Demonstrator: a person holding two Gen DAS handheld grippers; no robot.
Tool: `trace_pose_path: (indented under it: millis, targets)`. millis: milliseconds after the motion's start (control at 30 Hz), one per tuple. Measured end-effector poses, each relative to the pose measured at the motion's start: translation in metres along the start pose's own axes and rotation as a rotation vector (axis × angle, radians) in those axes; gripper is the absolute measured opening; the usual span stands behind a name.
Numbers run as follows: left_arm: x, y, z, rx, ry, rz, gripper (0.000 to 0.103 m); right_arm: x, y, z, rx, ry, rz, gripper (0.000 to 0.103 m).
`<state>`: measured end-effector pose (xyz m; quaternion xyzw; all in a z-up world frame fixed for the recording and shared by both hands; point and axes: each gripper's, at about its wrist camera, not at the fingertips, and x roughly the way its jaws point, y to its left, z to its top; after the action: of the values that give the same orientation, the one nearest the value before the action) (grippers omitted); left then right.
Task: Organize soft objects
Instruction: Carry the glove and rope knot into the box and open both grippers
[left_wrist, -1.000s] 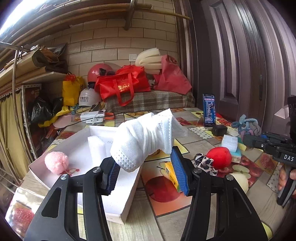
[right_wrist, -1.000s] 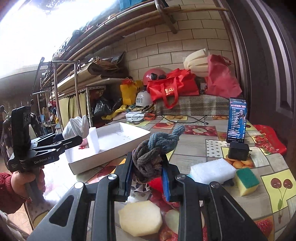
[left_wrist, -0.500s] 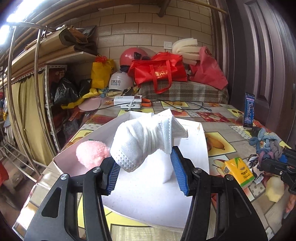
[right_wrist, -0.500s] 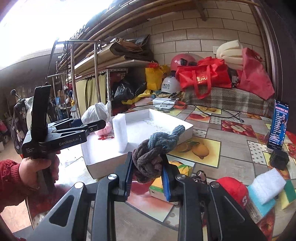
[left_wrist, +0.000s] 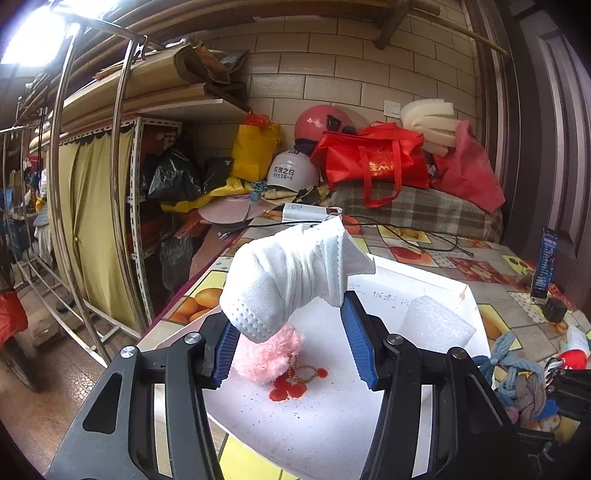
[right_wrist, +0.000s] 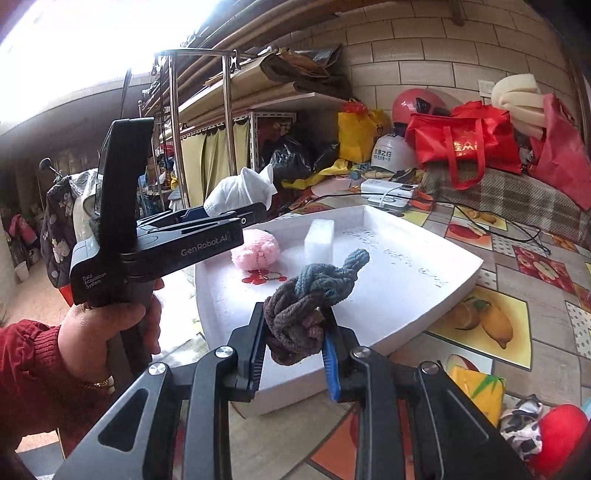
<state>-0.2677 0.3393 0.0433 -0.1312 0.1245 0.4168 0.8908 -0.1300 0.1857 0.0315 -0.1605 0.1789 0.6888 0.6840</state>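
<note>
Clutter fills the far end of the table: red bags, helmets, a yellow bag and folded foam against a brick wall. Nearer, a shallow white tray sits on the fruit-patterned cloth.

The left gripper hangs over the near part of the tray, and its blue-padded fingers pinch a rolled white sock, which sticks up and forward from between them. In the right wrist view this gripper shows from the side, gripped by a hand in a red knitted sleeve, with the sock above the tray's left edge.

The right gripper is at the tray's near rim, fingers pressed tight on a knotted rope of dark brown and grey-blue fabric, whose blue end reaches out over the tray.

Inside the tray lie a fluffy pink pompom with a red charm just beside it, and a white foam block standing upright farther in. The pompom lies directly below the held sock in the left wrist view.

On the table to the right of the tray are a yellow packet, a red ball and a black-and-white patterned cloth.
</note>
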Motion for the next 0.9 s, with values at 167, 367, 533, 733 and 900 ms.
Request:
trace_pose_path:
  millis: [167,367,533,733,900]
  targets:
    - [-0.001,0.003,0.0,-0.014,-0.007,0.003,0.054,0.036,0.002,0.012,0.016,0.073,0.046,0.026]
    - [0.005,-0.013,0.001,0.067,-0.008,0.008,0.055,0.063,-0.045,0.023,0.175,0.111,-0.048,0.026]
    - [0.023,-0.023,0.004,0.093,0.017,0.027,0.058,0.065,-0.065,0.022,0.252,0.12,-0.106,0.029]
    - [0.022,-0.018,0.004,0.062,0.005,0.084,0.086,0.061,-0.055,0.026,0.208,0.097,-0.155,0.095]
    - [0.019,-0.018,0.004,0.06,-0.014,0.116,0.103,0.059,-0.049,0.029,0.17,0.074,-0.19,0.103]
